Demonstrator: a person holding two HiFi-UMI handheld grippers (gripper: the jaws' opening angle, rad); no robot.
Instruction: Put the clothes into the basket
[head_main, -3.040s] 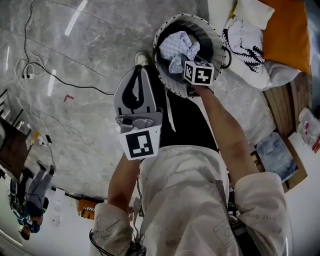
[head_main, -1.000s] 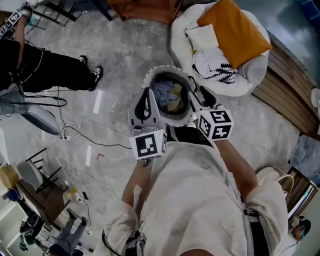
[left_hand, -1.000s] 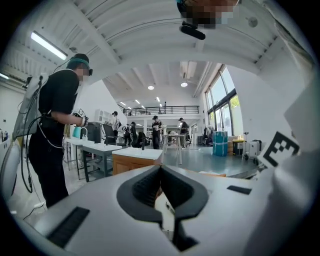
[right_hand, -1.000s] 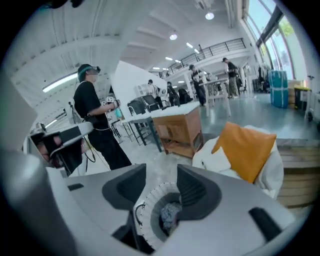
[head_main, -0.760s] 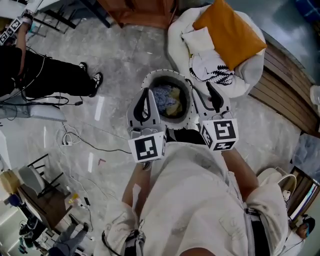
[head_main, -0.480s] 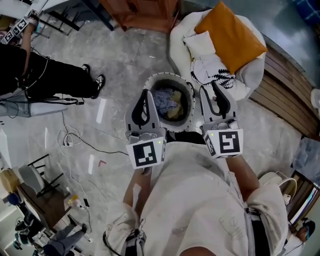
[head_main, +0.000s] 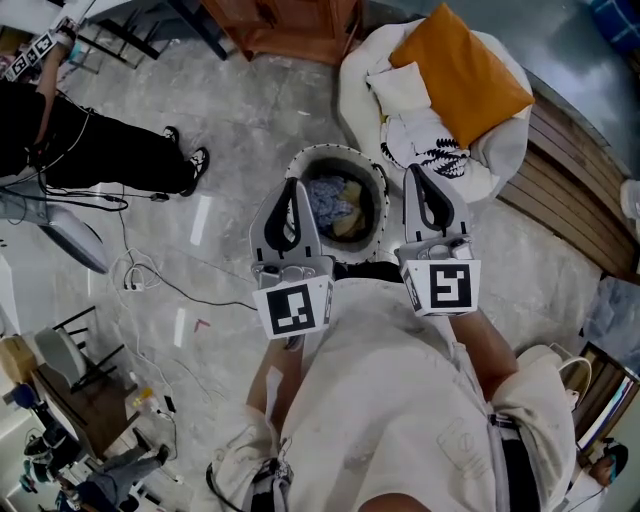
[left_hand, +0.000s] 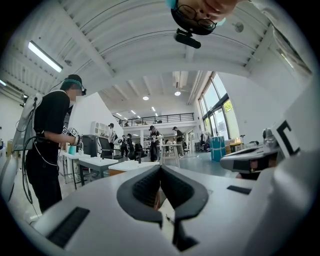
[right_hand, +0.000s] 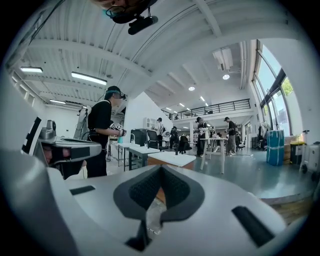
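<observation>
Head view: left tongs (head_main: 291, 185) and right tongs (head_main: 418, 172) have risen, both pinched together and empty, the right just closing on nothing. Clothes (head_main: 330, 200) lie in the basket (head_main: 345, 150) between them, so this load looks delivered.

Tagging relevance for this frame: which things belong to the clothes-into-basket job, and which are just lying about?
Job: basket; clothes in it; left tongs and right tongs, both shut, empty; printed white garment on the beanbag, possibly next.
Lying about: orange cushion; beanbag; floor cables; bystander in black; wooden cabinet.
</observation>
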